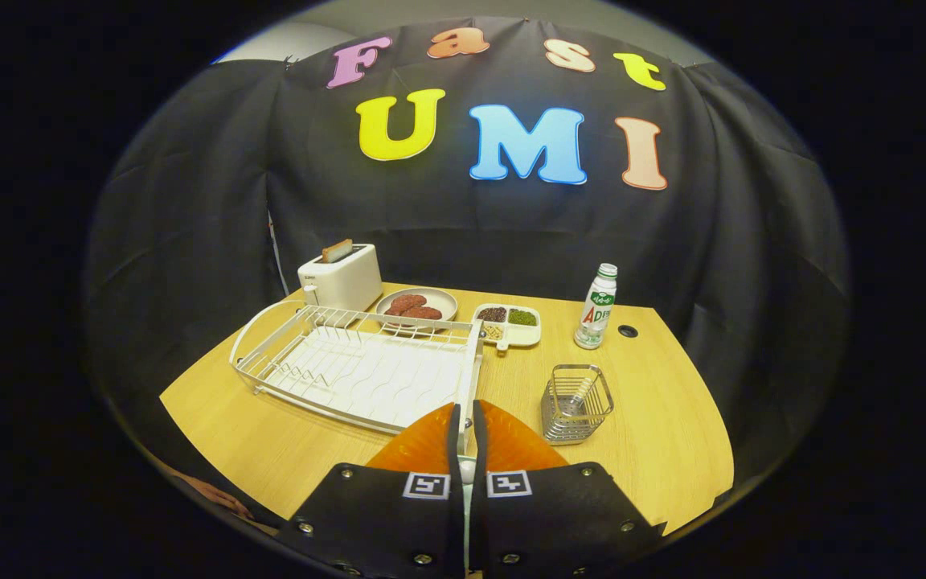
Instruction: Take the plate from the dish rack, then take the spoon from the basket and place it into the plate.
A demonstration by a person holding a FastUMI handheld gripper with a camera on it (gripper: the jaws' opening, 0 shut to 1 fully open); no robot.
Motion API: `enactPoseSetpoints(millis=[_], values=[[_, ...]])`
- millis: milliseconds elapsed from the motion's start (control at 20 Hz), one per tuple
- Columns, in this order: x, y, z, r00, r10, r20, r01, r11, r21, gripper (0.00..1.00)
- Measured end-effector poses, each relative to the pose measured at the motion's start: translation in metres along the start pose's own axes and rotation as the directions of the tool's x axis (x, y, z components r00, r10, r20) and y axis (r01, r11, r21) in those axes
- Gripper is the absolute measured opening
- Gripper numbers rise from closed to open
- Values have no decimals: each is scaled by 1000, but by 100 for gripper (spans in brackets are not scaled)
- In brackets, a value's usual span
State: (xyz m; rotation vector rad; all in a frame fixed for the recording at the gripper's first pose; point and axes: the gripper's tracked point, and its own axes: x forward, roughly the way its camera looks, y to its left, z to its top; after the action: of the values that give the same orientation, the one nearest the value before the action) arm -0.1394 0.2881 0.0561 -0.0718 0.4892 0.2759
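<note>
Judging by the empty dish rack (354, 370), the plate (431, 441) is already out of it, showing as an orange shape right at the fingers with a thin edge caught between them. The gripper (465, 418) has its fingers pressed nearly together on that edge, low over the wooden table (656, 434) near the rack's corner. What remains, I'd say, is setting the plate down and fetching the spoon from the wire basket (576, 404), whose contents I cannot make out.
</note>
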Motion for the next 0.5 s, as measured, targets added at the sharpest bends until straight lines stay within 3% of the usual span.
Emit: enactPoseSetpoints(millis=[500], values=[[22,25,-23,994,91,-54,-96,992,-88,3]])
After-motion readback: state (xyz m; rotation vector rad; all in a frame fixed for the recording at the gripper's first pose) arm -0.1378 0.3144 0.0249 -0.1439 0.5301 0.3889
